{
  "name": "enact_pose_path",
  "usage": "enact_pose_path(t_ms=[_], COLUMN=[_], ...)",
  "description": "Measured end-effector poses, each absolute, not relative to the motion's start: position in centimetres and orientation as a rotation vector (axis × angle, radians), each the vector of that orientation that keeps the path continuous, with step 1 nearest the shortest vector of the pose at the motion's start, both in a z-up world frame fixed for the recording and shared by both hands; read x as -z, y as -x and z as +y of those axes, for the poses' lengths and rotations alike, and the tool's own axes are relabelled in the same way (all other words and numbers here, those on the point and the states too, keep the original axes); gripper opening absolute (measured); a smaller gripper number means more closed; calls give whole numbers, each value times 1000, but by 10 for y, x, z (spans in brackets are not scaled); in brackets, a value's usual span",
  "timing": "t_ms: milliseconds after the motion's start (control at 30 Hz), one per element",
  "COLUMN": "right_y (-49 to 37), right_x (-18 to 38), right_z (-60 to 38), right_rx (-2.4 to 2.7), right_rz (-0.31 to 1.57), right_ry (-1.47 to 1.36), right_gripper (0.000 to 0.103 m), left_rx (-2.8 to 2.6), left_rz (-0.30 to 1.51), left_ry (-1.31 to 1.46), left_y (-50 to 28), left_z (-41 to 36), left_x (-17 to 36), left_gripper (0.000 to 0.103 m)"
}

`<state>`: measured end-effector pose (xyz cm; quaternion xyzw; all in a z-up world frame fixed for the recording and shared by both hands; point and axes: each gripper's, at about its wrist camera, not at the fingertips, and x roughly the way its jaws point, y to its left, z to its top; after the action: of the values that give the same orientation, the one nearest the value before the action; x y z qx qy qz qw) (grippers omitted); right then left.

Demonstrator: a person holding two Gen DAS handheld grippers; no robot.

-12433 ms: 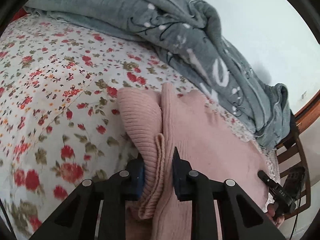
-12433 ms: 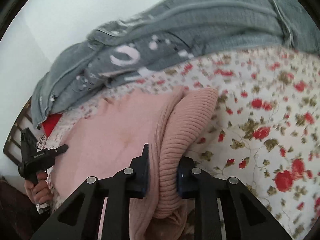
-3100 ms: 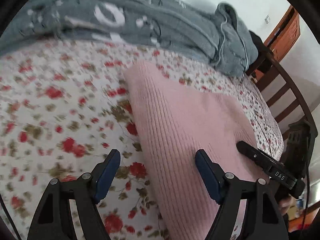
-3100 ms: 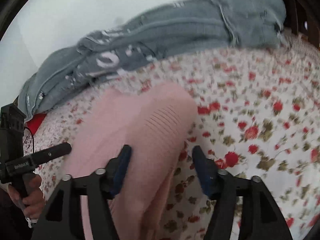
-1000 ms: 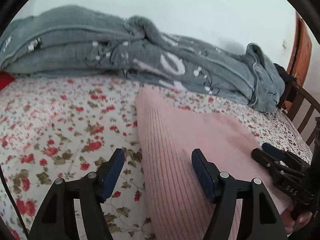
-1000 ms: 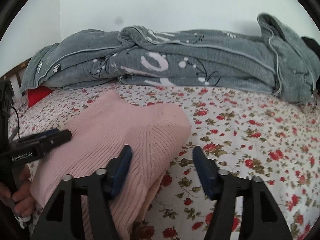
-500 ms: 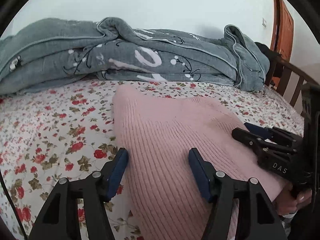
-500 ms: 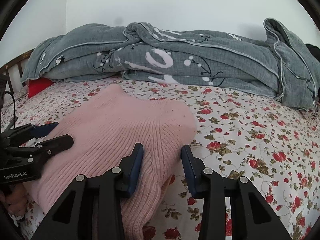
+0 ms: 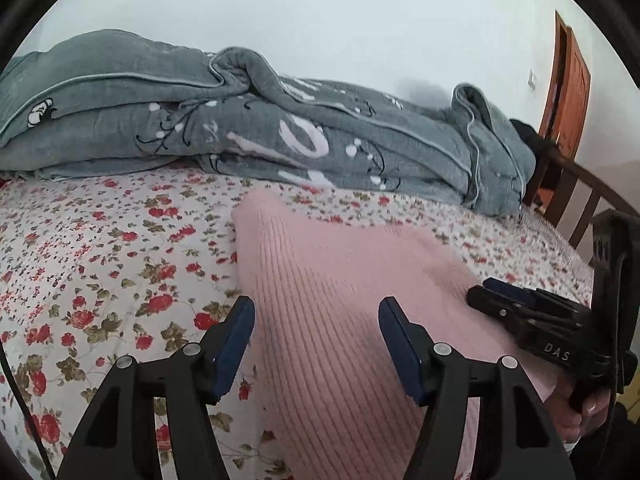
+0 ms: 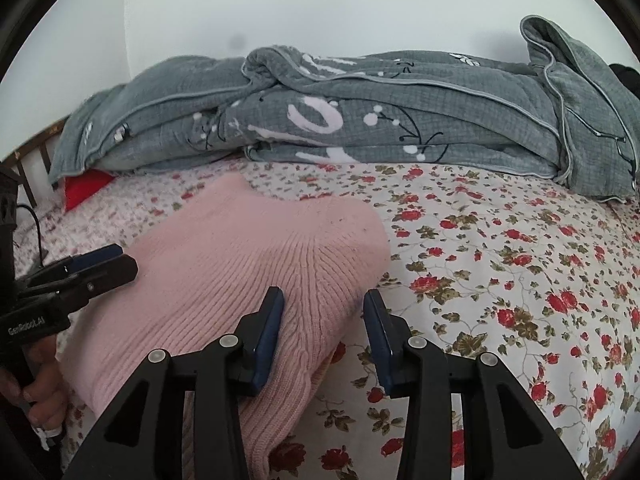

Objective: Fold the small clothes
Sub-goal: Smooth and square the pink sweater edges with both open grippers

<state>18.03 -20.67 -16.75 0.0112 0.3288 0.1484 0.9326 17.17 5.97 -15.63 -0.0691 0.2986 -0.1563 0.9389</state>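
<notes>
Two hand-held grippers, left hand-held gripper (image 9: pixel 316 342), right hand-held gripper (image 10: pixel 323 330), one pink sweater (image 10: pixel 240 264)

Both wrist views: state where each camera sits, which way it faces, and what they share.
Left wrist: on the left gripper, looking down over the pink sweater toward the grey quilt; right gripper at right edge.
Right wrist: on the right gripper, at the sweater's right edge; left gripper and a hand at left.
Shared: sweater, quilt, floral sheet.
</notes>
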Motion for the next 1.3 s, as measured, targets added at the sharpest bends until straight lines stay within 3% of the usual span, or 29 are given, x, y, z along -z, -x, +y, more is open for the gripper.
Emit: enact_pose_path(t_ms=[367, 633, 967, 1300], right_y=[-181, -176, -172, -176], right_x=[157, 154, 169, 175], right_z=[-257, -258, -221, -225], right_rx=[-241, -368, -352, -318], right_rz=[646, 652, 682, 670], right_ry=[-164, -261, -112, -124], right_gripper=[32, 33, 36, 47], left_rx=[318, 305, 295, 291], left_rz=[622, 639, 664, 683], left_ry=[109, 103, 91, 97], left_y=[-173, -177, -181, -184], left_z=[48, 44, 46, 46], left_x=[159, 162, 166, 170], left_gripper=[62, 62, 64, 69])
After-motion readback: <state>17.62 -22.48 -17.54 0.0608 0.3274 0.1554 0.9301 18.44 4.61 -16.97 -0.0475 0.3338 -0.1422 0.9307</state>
